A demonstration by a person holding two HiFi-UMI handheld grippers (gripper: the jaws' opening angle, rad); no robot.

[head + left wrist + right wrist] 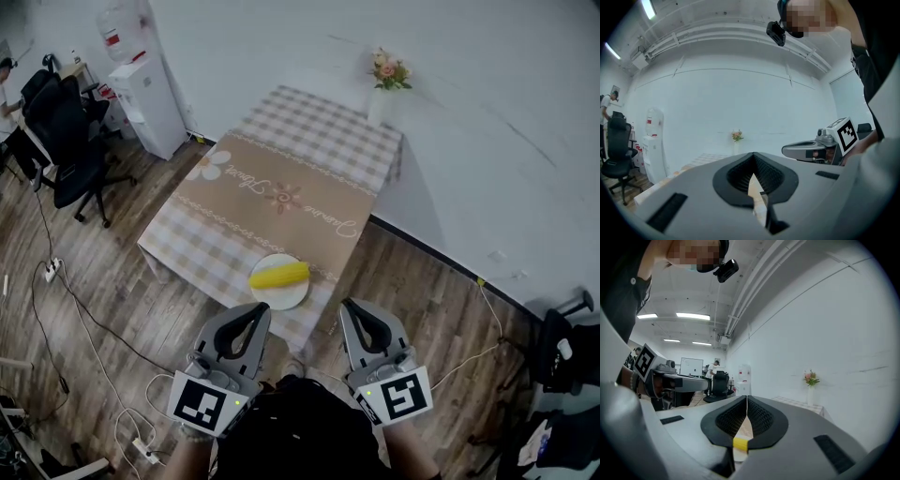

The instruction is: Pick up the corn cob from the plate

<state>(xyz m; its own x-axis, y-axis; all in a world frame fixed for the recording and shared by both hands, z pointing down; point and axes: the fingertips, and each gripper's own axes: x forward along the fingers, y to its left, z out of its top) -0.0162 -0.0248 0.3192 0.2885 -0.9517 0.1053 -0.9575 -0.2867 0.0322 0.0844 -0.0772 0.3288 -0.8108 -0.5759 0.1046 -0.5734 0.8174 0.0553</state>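
A yellow corn cob (279, 275) lies across a white plate (281, 297) near the front edge of the checked table (281, 197). Both grippers hover level in front of the table, short of the plate. My left gripper (254, 310) is below and left of the plate, jaws shut and holding nothing. My right gripper (355, 308) is below and right of it, also shut and holding nothing. In the right gripper view the jaws (746, 400) meet, and a bit of the corn cob (740, 443) shows through the gap beneath them. The left gripper (753, 157) also shows its jaws closed.
A vase of flowers (387, 82) stands at the table's far corner by the white wall. A water dispenser (150, 101) and black office chairs (66, 141) are to the left. Cables (56, 309) run over the wooden floor.
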